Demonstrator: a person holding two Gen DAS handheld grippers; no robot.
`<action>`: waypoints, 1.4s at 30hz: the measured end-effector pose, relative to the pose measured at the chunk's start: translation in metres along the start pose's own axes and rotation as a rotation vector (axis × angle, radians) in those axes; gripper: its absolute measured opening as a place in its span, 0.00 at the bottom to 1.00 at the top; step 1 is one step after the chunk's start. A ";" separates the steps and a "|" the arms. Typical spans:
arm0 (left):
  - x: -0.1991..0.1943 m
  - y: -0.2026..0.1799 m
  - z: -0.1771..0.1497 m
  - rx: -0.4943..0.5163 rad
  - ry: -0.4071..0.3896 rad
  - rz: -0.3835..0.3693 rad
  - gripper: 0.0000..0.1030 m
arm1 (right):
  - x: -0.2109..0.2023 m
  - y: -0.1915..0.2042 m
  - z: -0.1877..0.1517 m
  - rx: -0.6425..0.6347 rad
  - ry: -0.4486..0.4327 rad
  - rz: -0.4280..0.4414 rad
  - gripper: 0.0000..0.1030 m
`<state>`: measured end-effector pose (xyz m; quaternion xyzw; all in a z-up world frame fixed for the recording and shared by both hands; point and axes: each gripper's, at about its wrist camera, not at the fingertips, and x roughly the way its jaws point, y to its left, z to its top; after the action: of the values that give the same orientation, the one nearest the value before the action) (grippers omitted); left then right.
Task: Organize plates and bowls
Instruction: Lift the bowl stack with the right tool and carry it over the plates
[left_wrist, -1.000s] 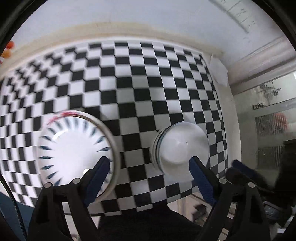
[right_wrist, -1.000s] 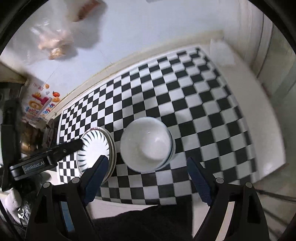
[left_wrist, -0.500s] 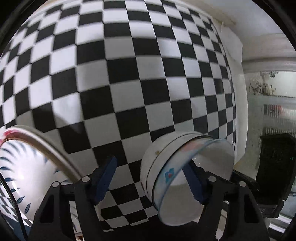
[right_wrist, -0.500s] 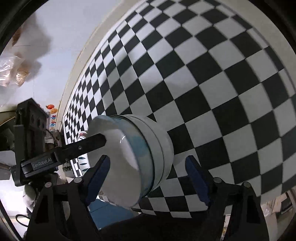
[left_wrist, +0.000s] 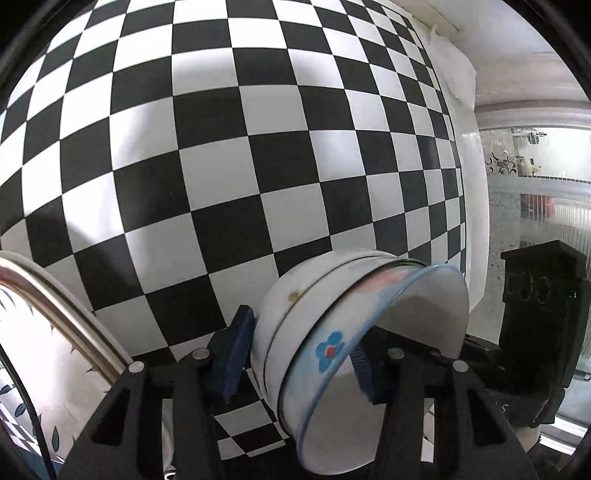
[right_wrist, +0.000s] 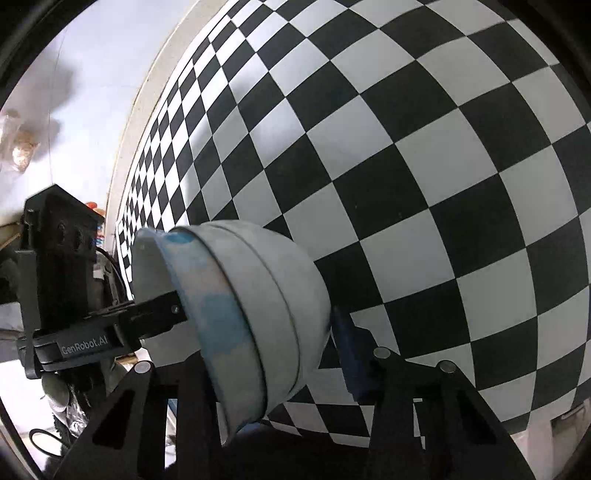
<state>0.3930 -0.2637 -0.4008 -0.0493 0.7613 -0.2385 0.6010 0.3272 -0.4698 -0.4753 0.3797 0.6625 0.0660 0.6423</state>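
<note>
A stack of white bowls sits on the checkered table; the top bowl has a light-blue rim and a blue flower. My left gripper is closed across the wall of the stack, one blue pad outside and the other inside the top bowl. The same stack shows in the right wrist view. My right gripper grips its opposite wall, with one blue pad outside. A stack of white plates with blue leaf marks lies at the left.
The black-and-white checkered cloth covers the table up to a white wall edge at the back. A frosted glass door stands at the right. The left gripper body shows in the right wrist view.
Both grippers have come down from above to the bowl stack and closed their jaws on opposite sides of its wall.
</note>
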 end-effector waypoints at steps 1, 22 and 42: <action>-0.002 0.000 -0.001 0.001 -0.008 0.003 0.45 | 0.002 0.000 0.000 0.002 0.005 0.000 0.41; -0.037 0.010 -0.024 -0.040 -0.069 0.050 0.44 | 0.029 0.055 -0.028 0.011 0.072 -0.003 0.31; -0.129 0.076 -0.054 -0.165 -0.200 0.101 0.43 | 0.036 0.162 -0.027 -0.148 0.148 0.055 0.31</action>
<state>0.3934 -0.1336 -0.3093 -0.0838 0.7162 -0.1385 0.6789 0.3748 -0.3235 -0.4063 0.3432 0.6909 0.1603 0.6158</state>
